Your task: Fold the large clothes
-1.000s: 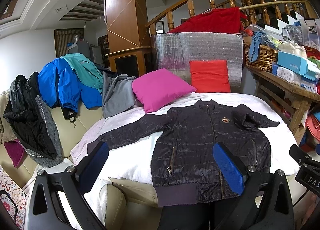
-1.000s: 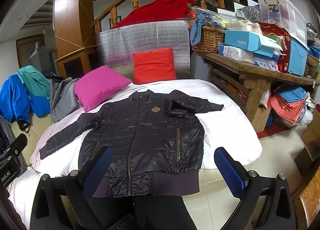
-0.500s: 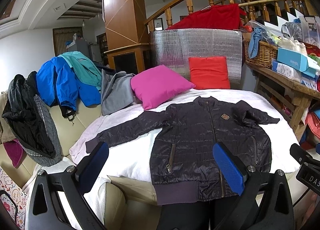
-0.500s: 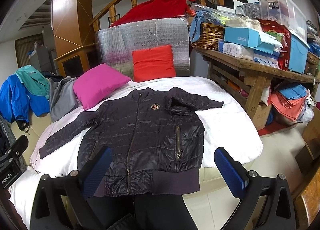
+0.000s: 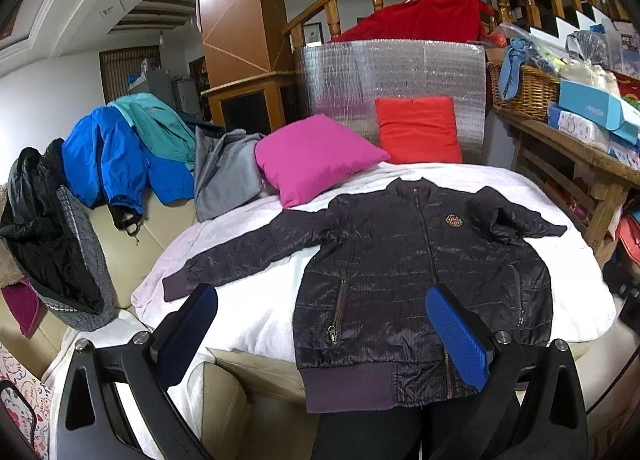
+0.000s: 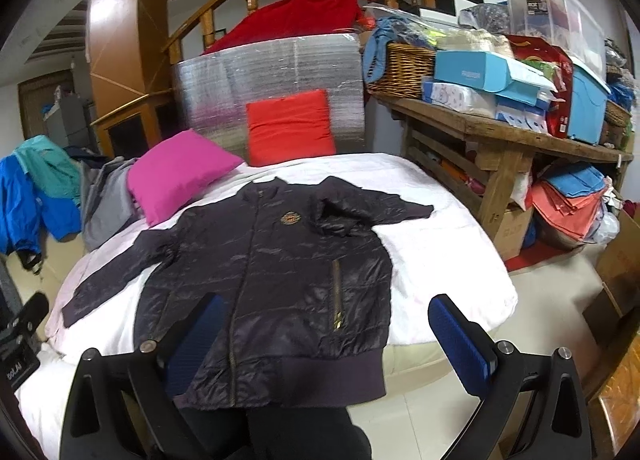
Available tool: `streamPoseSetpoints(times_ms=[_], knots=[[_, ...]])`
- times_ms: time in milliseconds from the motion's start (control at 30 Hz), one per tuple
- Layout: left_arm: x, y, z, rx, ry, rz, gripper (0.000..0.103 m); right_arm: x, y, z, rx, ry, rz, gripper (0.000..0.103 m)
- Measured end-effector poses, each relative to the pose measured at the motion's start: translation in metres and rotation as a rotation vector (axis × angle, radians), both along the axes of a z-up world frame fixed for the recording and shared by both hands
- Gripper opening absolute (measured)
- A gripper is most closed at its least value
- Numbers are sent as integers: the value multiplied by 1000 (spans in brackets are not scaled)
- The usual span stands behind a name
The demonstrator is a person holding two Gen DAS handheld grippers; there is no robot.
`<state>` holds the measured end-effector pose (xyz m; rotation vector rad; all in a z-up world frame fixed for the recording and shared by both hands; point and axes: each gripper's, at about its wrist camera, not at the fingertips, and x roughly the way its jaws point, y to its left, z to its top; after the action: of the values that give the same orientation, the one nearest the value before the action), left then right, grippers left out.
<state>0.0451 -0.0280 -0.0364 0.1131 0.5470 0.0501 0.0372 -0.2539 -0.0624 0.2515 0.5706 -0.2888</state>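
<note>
On the white-covered bed (image 5: 256,312): one dark quilted jacket (image 5: 420,264), front up, zipped, sleeves spread. Left gripper (image 5: 320,324) and right gripper (image 6: 332,336): both wide open, empty, held short of the hem. Step: pre-fold; likely next, seize a sleeve. Legible: "FASHION" on blue box (image 6: 476,74), faint.

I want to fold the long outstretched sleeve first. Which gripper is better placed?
Left. The outstretched sleeve lies directly ahead of the open left gripper; the right gripper faces the jacket body and other side.
</note>
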Motion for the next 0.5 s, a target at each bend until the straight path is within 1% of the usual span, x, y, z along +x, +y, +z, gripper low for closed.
streamPoseSetpoints(times_ms=[67, 133, 167, 267, 333, 400, 467, 500], knots=[[13, -2, -5, -1, 19, 4, 103, 10, -11, 0, 11, -10, -3, 103], [29, -3, -13, -12, 52, 2, 103, 27, -28, -3, 54, -22, 11, 103], [38, -4, -19, -19, 76, -1, 103, 37, -39, -5, 86, -22, 15, 103], [68, -5, -45, -27, 170, 3, 103, 73, -84, -20, 224, -35, 58, 103], [88, -7, -67, -31, 249, -5, 103, 102, -120, -38, 342, -28, 67, 103], [106, -10, -86, -30, 323, -7, 103, 134, -162, -67, 512, -36, 42, 103], [118, -12, -99, -30, 358, -16, 103, 160, -189, -92, 649, -29, 33, 103], [124, -13, -103, -23, 360, -15, 103, 179, -207, -112, 751, -34, 30, 103]])
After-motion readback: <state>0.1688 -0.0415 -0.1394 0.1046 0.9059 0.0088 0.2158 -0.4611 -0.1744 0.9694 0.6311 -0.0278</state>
